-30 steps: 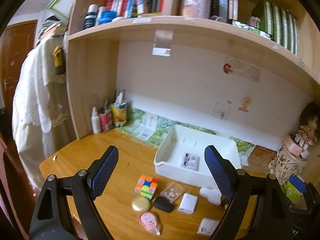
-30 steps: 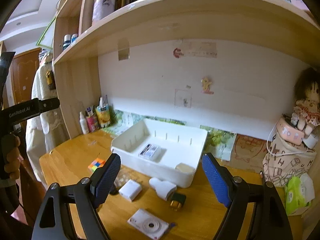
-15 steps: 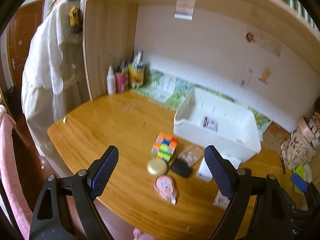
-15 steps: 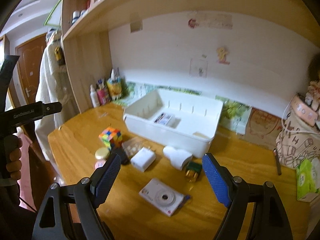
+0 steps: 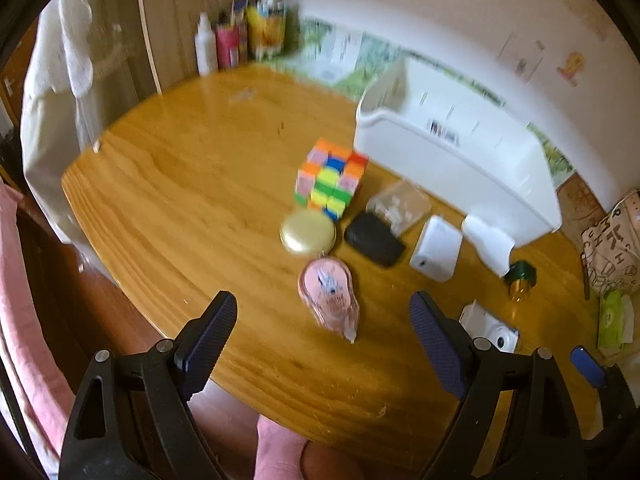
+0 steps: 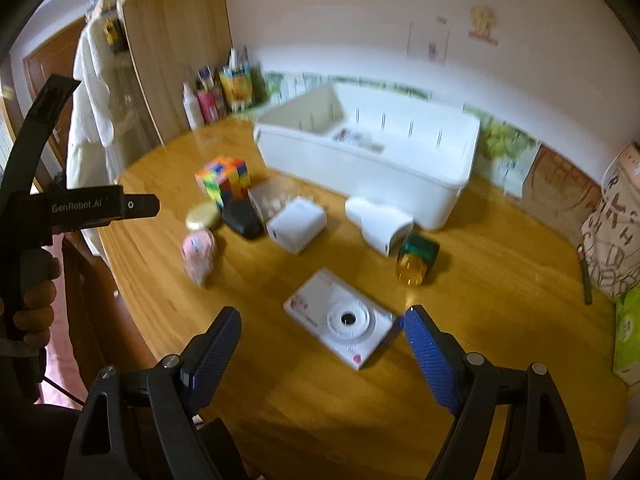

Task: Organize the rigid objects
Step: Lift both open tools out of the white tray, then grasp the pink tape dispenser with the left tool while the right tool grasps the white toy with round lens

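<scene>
On the wooden desk (image 5: 192, 184) lie a colourful puzzle cube (image 5: 330, 178), a gold round tin (image 5: 307, 233), a pink correction-tape case (image 5: 328, 294), a black case (image 5: 373, 239), a clear small box (image 5: 398, 202), a white charger (image 5: 436, 248), a white plug (image 6: 378, 222), a green-and-amber bottle (image 6: 416, 260) and a white camera (image 6: 344, 322). A white bin (image 6: 372, 152) stands behind them with a small packet inside. My left gripper (image 5: 322, 338) is open above the pink case. My right gripper (image 6: 322, 346) is open above the camera.
Bottles and pen cups (image 5: 240, 38) stand at the back left by the shelf wall. A patterned bag (image 6: 612, 224) and a green tissue pack (image 6: 628, 332) sit at the right. The desk's front edge runs close below both grippers. A white garment (image 5: 60, 80) hangs at the left.
Both grippers have tilted down and come closer to the desk; the shelves have left view. The left now hangs over the pink case, the right over the camera. Both stay open.
</scene>
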A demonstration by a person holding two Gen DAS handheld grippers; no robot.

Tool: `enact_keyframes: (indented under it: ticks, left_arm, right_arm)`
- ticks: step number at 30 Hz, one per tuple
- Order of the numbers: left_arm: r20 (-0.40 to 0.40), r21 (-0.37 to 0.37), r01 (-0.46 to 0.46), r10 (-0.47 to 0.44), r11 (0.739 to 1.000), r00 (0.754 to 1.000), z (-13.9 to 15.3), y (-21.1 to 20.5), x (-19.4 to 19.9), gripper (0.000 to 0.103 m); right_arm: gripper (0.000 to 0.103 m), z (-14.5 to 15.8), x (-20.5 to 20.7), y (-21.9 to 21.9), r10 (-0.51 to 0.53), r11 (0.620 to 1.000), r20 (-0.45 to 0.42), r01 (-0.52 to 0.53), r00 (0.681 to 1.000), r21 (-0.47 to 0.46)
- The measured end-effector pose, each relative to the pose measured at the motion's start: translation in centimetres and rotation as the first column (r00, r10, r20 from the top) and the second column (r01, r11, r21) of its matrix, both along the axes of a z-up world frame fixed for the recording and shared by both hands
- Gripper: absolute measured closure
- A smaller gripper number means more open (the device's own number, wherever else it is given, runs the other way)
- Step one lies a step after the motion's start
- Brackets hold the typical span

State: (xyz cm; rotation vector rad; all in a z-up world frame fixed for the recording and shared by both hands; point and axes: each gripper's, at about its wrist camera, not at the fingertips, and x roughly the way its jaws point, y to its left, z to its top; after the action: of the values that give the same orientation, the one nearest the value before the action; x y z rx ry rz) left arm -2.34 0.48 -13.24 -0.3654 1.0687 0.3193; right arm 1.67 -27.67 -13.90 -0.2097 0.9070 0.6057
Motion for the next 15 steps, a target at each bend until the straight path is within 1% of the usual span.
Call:
enact_keyframes:
  ticks: [3,5,11,15]
  left_arm:
    - [-0.063,-0.040,0.003,-0.005,0.999,0.998,-1.5,0.1,0.9,0.014]
    - [-0.105,-0.051,-0.001,-0.005,0.999,0.994,-2.4,0.1,1.5,0.014]
    - [-0.201,-0.098,-0.015,-0.006,0.995,0.980,-4.7,0.0,3.1,0.014]
    - [-0.250,-0.121,-0.025,-0.006,0.992,0.968,-5.9,0.1,4.0,0.014]
  right_arm:
    - [0.019,-1.5,0.6,0.5,0.006,0.999,-0.053,-0.008,0.999,-0.042]
    - [0.019,-2.2,1.0,0.8,0.011,0.998,-0.080,-0.015,0.997,-0.059]
    - [0.019,-3.7,2.4,1.7,0.027,0.994,-0.126,-0.040,0.992,-0.100]
    - [0.019,-4.7,3.6,2.2,0.024,0.989,-0.147,-0.045,0.989,-0.139]
